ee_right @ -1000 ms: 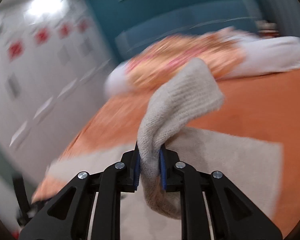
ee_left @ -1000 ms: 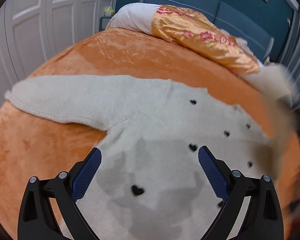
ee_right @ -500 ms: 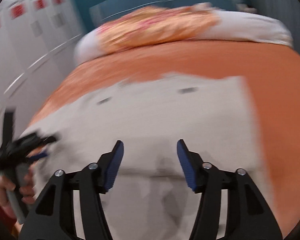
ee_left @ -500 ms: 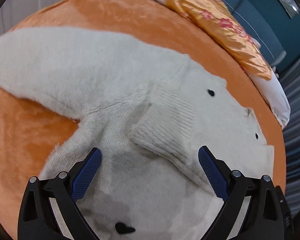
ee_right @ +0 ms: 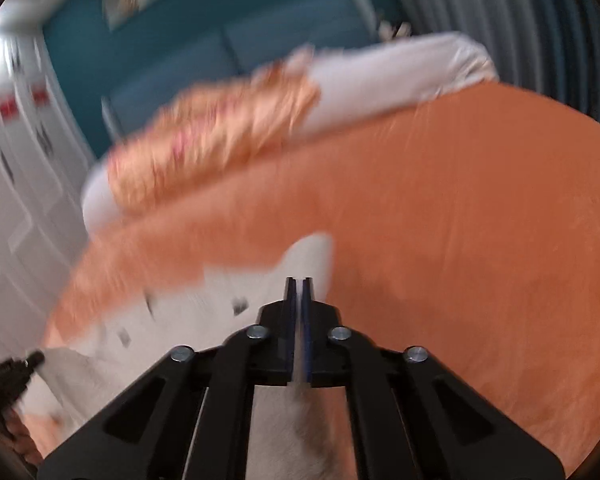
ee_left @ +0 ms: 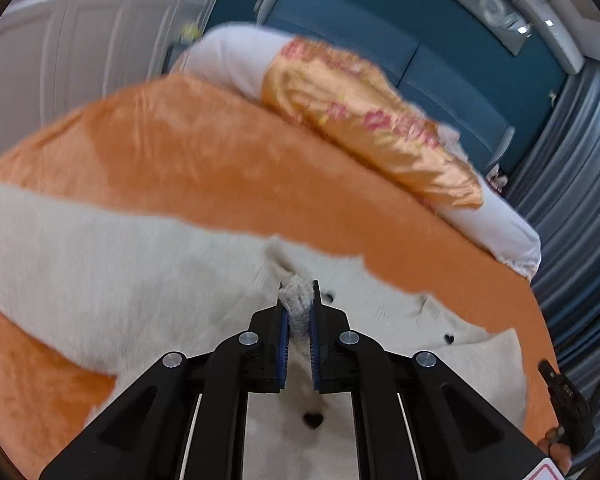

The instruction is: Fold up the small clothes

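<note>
A small cream knitted sweater [ee_left: 120, 272] with black heart buttons lies spread on the orange bed [ee_left: 220, 168]. One sleeve stretches out to the left. My left gripper [ee_left: 298, 312] is shut on a bunched fold of the sweater near its middle. In the right wrist view the sweater [ee_right: 220, 320] lies left of and under my right gripper [ee_right: 299, 300], whose pads are shut on a thin edge of the sweater fabric. That view is blurred by motion.
A gold flowered pillow [ee_left: 364, 120] and a white pillow [ee_left: 500, 232] lie at the head of the bed before a teal headboard [ee_left: 380, 52]. White wardrobe doors [ee_left: 60, 60] stand to the left. Grey curtains [ee_left: 580, 200] hang at the right.
Both grippers were open half a second ago and have closed on the sweater. A second ago the right gripper held a sleeve, then laid it across the body and let go.
</note>
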`<state>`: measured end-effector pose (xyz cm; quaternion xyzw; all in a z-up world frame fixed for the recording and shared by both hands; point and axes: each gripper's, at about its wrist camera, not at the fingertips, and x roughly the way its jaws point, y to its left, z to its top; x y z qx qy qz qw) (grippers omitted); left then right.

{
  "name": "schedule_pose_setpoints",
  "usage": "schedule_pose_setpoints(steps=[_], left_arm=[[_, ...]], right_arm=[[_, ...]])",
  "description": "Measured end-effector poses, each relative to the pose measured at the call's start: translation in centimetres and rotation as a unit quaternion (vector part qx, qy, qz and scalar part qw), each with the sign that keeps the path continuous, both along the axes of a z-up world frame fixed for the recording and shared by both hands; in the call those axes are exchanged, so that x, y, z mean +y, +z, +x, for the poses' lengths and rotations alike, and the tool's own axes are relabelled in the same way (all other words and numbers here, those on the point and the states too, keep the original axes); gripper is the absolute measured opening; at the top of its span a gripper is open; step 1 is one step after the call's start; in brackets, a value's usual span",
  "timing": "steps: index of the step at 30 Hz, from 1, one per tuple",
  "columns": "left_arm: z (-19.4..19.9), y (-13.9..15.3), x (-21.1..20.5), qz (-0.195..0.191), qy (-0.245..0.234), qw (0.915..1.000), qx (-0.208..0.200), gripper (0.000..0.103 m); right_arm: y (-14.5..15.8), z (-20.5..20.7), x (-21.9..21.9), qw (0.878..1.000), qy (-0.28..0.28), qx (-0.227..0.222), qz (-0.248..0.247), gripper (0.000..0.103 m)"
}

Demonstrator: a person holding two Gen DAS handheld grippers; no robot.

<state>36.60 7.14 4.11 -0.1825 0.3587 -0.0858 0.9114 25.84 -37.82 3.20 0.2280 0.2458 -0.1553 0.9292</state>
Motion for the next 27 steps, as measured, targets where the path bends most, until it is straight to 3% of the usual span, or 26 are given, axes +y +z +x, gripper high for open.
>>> schedule_pose_setpoints(steps=[2,3,4,5,6,8,10,11,14,15,16,17,20,22,23,24,26,27], left_arm=[[0.6,-2.3,-0.7,0.025,0.000,0.9993,0.027,0.006],[1.2,-5.2,-0.9,0.038,0.004,0.9965,0.075,0.006],[1.4,-7.2,-0.8,0.039,0.005,0.9936,0.105,0.006],[1.3,-8.7,-0.5,0.037,0.011,0.9915,0.124,0.006],[0.7,-9.5,0.0,0.035,0.019,0.9916,0.123,0.006],[-0.1,-9.7,1.0,0.019,0.025,0.9930,0.114,0.009],[-0.5,-9.9,1.8,-0.001,0.027,0.9930,0.115,0.012],[-0.5,-9.8,1.9,-0.010,0.029,0.9927,0.116,0.013],[-0.2,-9.6,2.2,-0.040,0.031,0.9907,0.126,0.023],[-0.2,-9.4,2.1,-0.051,0.026,0.9901,0.128,0.034],[-0.1,-9.1,1.8,-0.055,0.021,0.9899,0.129,0.043],[-0.1,-9.0,1.5,-0.054,0.018,0.9902,0.128,0.044],[0.1,-8.0,0.6,-0.043,0.008,0.9929,0.111,0.049],[0.6,-8.8,-0.5,-0.015,0.006,0.9923,0.122,0.049],[0.9,-9.8,-1.1,-0.004,-0.002,0.9908,0.135,0.049],[1.0,-10.0,-1.5,0.010,-0.001,0.9912,0.132,0.049],[0.7,-9.8,-2.7,0.054,-0.004,0.9919,0.115,0.049],[0.7,-9.7,-2.9,0.058,-0.005,0.9916,0.116,0.049]], right_arm=[[-4.5,1.3,-2.1,0.996,-0.014,0.086,0.025,0.000],[-7.3,1.7,-3.2,0.989,-0.023,0.140,0.052,0.000],[-7.9,1.4,-3.5,0.987,-0.026,0.146,0.066,0.000],[-7.7,0.1,-3.6,0.988,-0.020,0.121,0.089,0.000],[-7.0,-0.5,-3.4,0.990,-0.015,0.105,0.090,0.002],[-5.1,-1.0,-2.4,0.994,0.005,0.083,0.069,0.017],[-4.1,0.3,-1.0,0.995,0.025,0.087,0.041,0.074],[-3.8,1.6,-0.3,0.995,0.037,0.090,0.023,0.077],[-5.4,4.8,1.2,0.987,0.067,0.145,-0.005,0.072],[-6.3,6.1,1.6,0.982,0.086,0.167,0.003,0.053],[-7.0,7.4,1.8,0.978,0.098,0.186,0.009,0.021],[-6.8,7.3,1.9,0.980,0.095,0.174,0.010,0.015],[-3.9,4.2,-0.3,0.995,0.059,0.057,0.059,0.011],[-5.5,3.9,-1.6,0.995,0.024,0.075,0.062,0.011],[-8.2,5.1,-2.1,0.988,0.029,0.136,0.065,0.011],[-9.5,5.5,-2.1,0.984,0.041,0.159,0.069,0.012],[-6.7,4.3,-2.1,0.989,0.029,0.131,0.057,0.020],[-5.6,3.6,-1.9,0.991,0.027,0.118,0.054,0.021]])
